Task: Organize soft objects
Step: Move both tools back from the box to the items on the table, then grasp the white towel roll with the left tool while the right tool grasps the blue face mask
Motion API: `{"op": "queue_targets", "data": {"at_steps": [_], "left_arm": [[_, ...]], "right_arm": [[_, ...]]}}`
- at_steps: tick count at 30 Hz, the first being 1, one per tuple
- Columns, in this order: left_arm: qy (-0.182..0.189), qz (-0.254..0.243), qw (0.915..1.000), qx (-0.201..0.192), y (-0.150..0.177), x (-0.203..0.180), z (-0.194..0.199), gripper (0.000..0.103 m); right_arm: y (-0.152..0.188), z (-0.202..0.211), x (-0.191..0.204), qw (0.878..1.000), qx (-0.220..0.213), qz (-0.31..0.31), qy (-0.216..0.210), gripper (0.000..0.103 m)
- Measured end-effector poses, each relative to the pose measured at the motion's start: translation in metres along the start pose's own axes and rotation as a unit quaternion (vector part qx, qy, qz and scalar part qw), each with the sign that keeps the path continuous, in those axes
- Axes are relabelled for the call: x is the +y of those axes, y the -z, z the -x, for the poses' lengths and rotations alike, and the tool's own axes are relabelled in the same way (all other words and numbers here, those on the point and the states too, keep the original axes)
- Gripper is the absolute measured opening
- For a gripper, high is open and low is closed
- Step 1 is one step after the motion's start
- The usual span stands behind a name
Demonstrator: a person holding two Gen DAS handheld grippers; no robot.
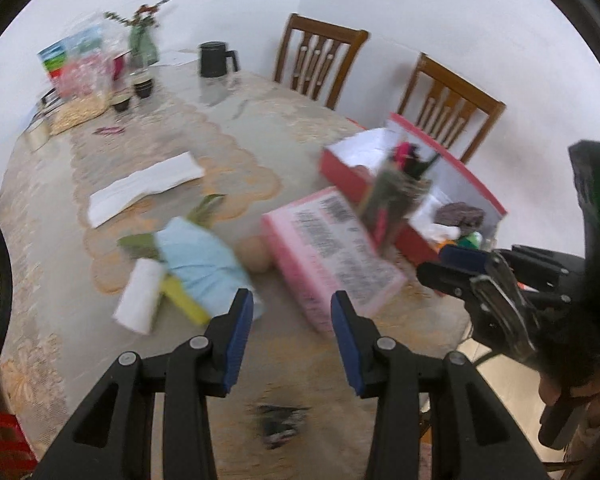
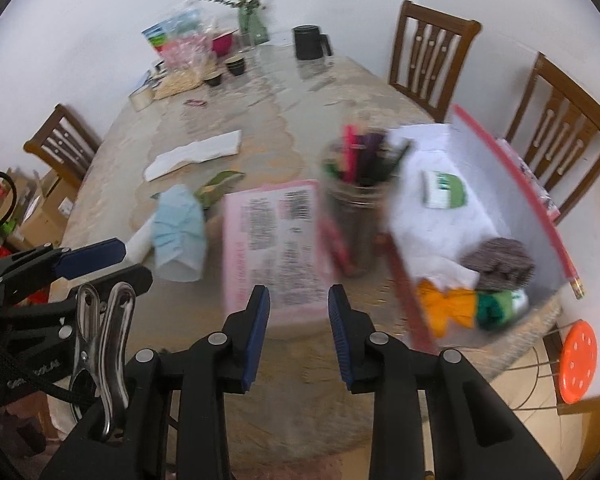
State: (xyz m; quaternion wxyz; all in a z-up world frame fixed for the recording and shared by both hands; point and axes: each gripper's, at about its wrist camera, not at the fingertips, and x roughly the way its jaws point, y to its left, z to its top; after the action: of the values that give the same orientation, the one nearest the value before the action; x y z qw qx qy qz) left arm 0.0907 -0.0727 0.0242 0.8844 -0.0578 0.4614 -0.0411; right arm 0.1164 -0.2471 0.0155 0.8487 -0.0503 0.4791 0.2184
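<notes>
A light blue cloth [image 1: 200, 264] lies crumpled on the table beside a white roll [image 1: 140, 300], a yellow piece [image 1: 184, 300] and a green cloth [image 1: 140, 244]. A peach ball [image 1: 254, 254] rests against a pink box [image 1: 332, 248]. The open red box [image 2: 412, 300] holds a brown knit piece [image 2: 498, 260], an orange cloth [image 2: 444, 308] and a green cloth [image 2: 496, 308]. My left gripper [image 1: 292, 308] hovers open over the near table, just short of the blue cloth and the pink box [image 2: 276, 240]. My right gripper [image 2: 298, 304] is open above the pink box's near edge, with nothing between its pads.
A jar of pens [image 2: 356, 216] stands between the pink box and the red box. A folded white cloth [image 1: 144, 188], a black jug [image 1: 216, 58], a vase [image 1: 142, 40] and cups sit farther back. Wooden chairs [image 1: 320, 60] line the far side. An orange stool [image 2: 578, 360] stands below right.
</notes>
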Motion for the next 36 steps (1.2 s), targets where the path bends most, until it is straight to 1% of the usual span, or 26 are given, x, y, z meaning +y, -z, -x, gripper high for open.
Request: {"op": "queue_targets", "data": {"at_steps": [6, 10, 15, 17, 21, 23, 25, 28, 32, 36], "left_arm": [[-0.021, 0.033, 0.9992, 0.007, 0.003, 0.050, -0.007, 0.042], [-0.033, 0.053, 0.9980, 0.012, 0.005, 0.081, -0.014, 0.042], [-0.057, 0.066, 0.9960, 0.018, 0.009, 0.111, -0.029, 0.042], [-0.057, 0.071, 0.9956, 0.024, 0.011, 0.119, -0.036, 0.042], [-0.054, 0.070, 0.9953, 0.040, 0.014, 0.132, -0.053, 0.042], [-0.051, 0.071, 0.9950, 0.047, 0.014, 0.138, -0.061, 0.045], [-0.050, 0.077, 0.9942, 0.055, 0.014, 0.143, -0.068, 0.053], [-0.051, 0.074, 0.9937, 0.066, 0.014, 0.146, -0.079, 0.055], [-0.040, 0.080, 0.9931, 0.076, 0.014, 0.149, -0.090, 0.055], [-0.039, 0.080, 0.9929, 0.079, 0.016, 0.150, -0.096, 0.055]], "right_arm": [[-0.008, -0.017, 0.038, 1.000, 0.007, 0.017, -0.013, 0.032], [-0.013, -0.028, 0.057, 0.999, 0.016, 0.031, -0.016, 0.036], [-0.016, -0.041, 0.073, 0.998, 0.028, 0.045, -0.015, 0.037], [-0.017, -0.047, 0.079, 0.998, 0.035, 0.047, -0.014, 0.037], [-0.020, -0.061, 0.091, 0.997, 0.051, 0.055, -0.009, 0.039], [-0.023, -0.068, 0.097, 0.997, 0.056, 0.061, -0.005, 0.048], [-0.026, -0.073, 0.102, 0.996, 0.060, 0.064, -0.005, 0.050], [-0.033, -0.084, 0.108, 0.996, 0.066, 0.058, -0.010, 0.051], [-0.040, -0.101, 0.115, 0.995, 0.081, 0.051, -0.021, 0.051], [-0.045, -0.117, 0.123, 0.994, 0.094, 0.057, -0.021, 0.051]]}}
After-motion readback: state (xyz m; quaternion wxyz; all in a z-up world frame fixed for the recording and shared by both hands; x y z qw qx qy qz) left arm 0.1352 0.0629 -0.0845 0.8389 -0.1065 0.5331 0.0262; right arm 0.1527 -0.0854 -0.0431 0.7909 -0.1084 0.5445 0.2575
